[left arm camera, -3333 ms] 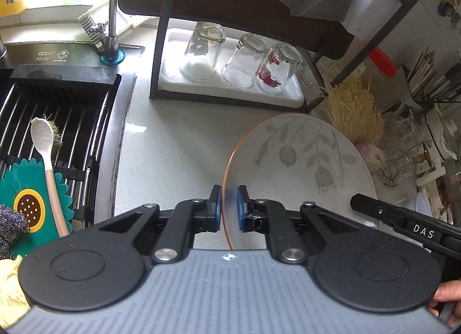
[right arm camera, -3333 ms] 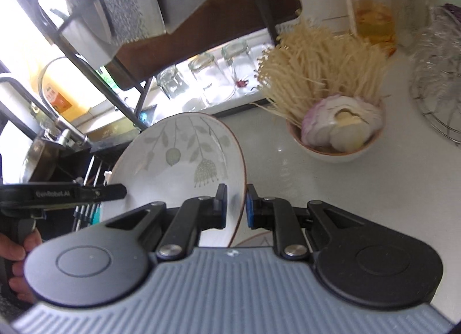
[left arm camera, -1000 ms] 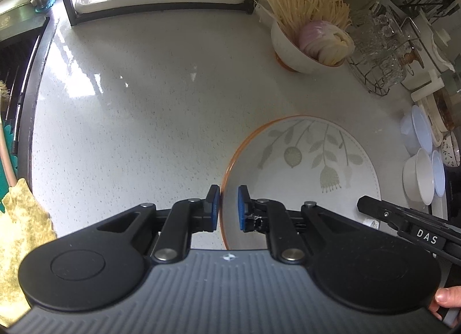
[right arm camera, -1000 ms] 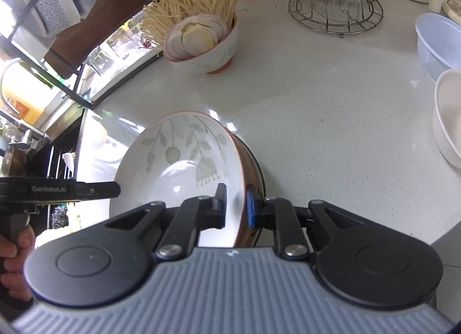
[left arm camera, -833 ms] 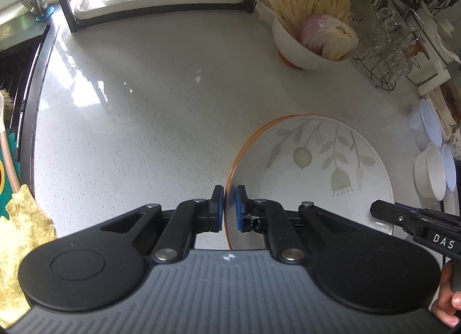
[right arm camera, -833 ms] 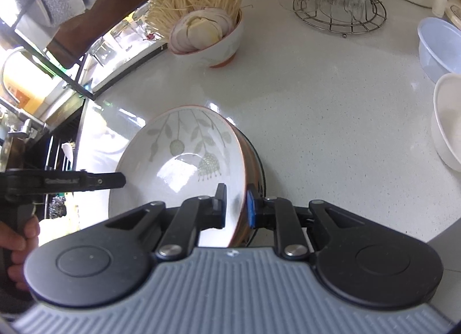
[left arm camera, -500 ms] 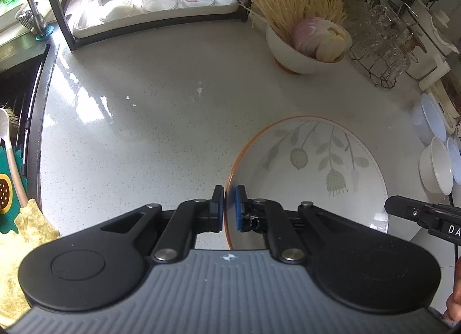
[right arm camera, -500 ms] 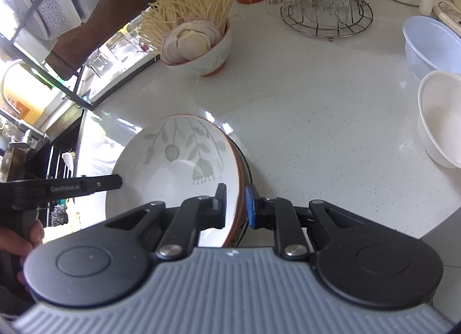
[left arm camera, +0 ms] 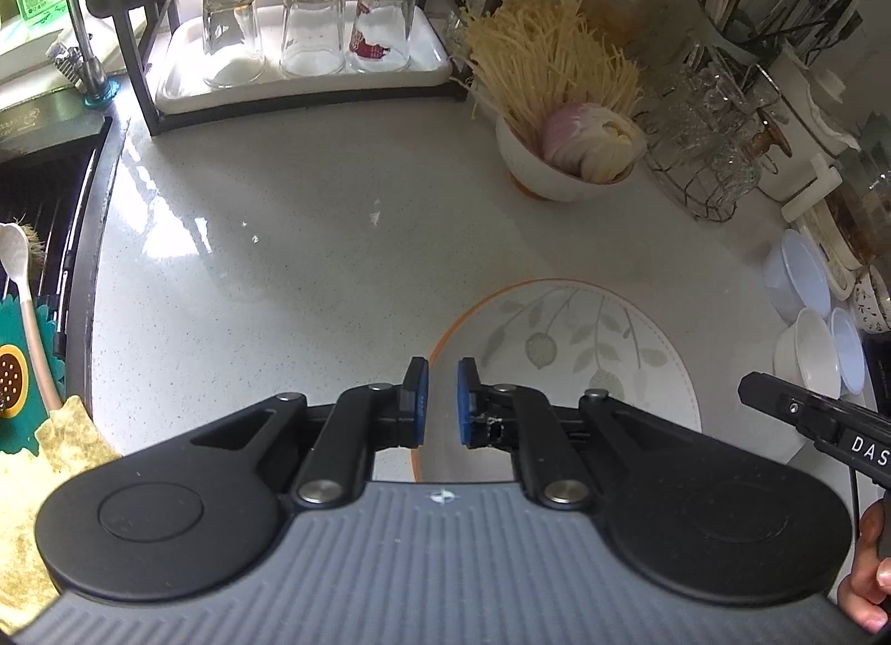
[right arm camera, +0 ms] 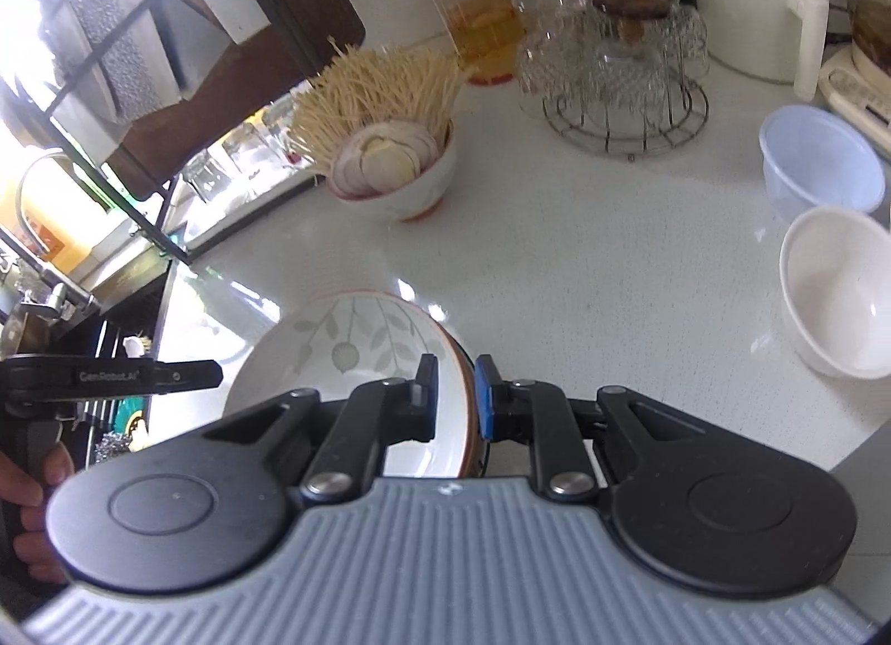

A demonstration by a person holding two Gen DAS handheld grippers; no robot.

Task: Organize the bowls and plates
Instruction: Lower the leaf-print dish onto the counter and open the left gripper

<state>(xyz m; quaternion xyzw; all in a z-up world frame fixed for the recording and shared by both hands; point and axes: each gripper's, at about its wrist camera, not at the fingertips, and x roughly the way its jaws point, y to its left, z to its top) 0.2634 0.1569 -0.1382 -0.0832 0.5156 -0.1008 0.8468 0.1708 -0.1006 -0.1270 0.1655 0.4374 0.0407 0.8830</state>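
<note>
Left hand-held gripper (left arm camera: 438,400) straddles the orange rim of the leaf-pattern bowl (left arm camera: 579,361), fingers spread with a gap each side, not pinching. Right hand-held gripper (right arm camera: 454,394) is also parted around the opposite rim, pads near it; contact unclear. Bowl sits low at the near worktop (left arm camera: 312,255) edge. Open worktop ahead; white bowl (right arm camera: 841,294) and pale blue bowl (right arm camera: 821,166) well apart to the right.

The left gripper (left arm camera: 440,400) has its jaws a little apart. The right gripper (right arm camera: 454,402) has its jaws a little apart too. Both point forward, low.
</note>
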